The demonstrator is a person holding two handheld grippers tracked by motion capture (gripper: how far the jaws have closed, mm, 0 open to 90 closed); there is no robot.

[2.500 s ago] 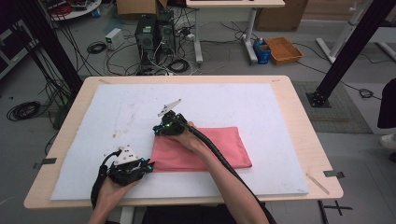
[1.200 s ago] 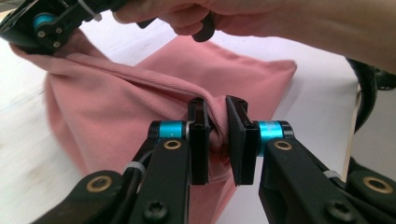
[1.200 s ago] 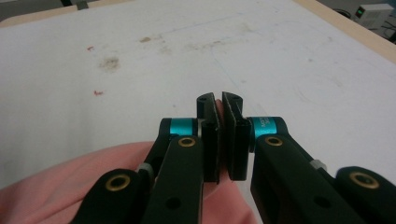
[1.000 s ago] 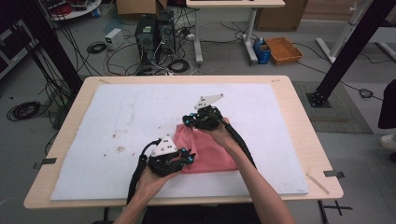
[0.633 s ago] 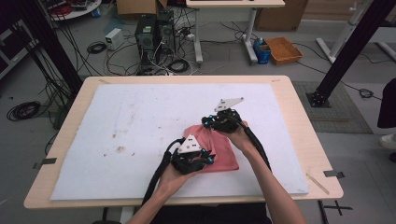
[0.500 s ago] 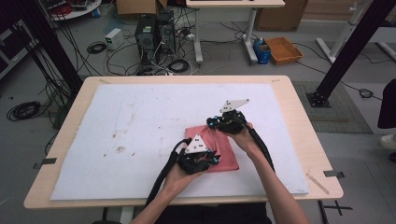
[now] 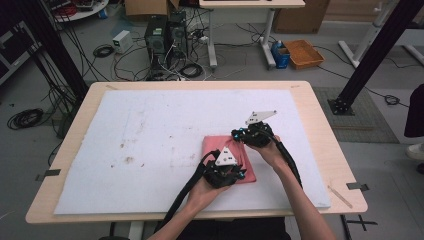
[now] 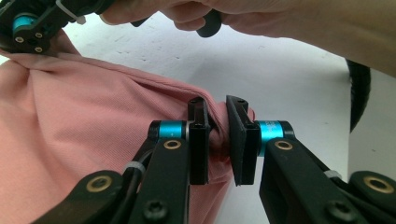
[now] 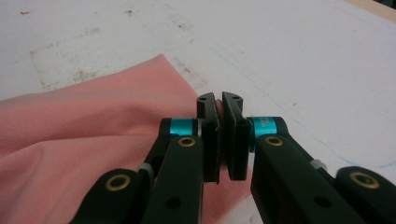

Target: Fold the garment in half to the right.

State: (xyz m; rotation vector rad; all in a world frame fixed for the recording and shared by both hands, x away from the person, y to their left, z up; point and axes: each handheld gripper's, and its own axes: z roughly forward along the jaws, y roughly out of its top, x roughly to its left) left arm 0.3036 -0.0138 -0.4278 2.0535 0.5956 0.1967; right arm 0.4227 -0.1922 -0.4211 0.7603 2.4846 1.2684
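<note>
A white sheet (image 7: 165,145) covers the wooden surface (image 7: 320,107). On it a pink cloth (image 7: 220,147) lies bunched beneath both hand-held grippers, the left hand-held gripper (image 7: 225,172) and the right hand-held gripper (image 7: 250,134).

Black two-jaw grippers, bare forearms

Each gripper (image 7: 223,172) (image 7: 254,134) is fitted with cyan collars, brass screws, a grey three-cornered plate and a black cable.

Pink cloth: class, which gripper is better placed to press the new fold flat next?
Probably neither: the left gripper and the right gripper each clamp the pink cloth. Each must release first.
</note>
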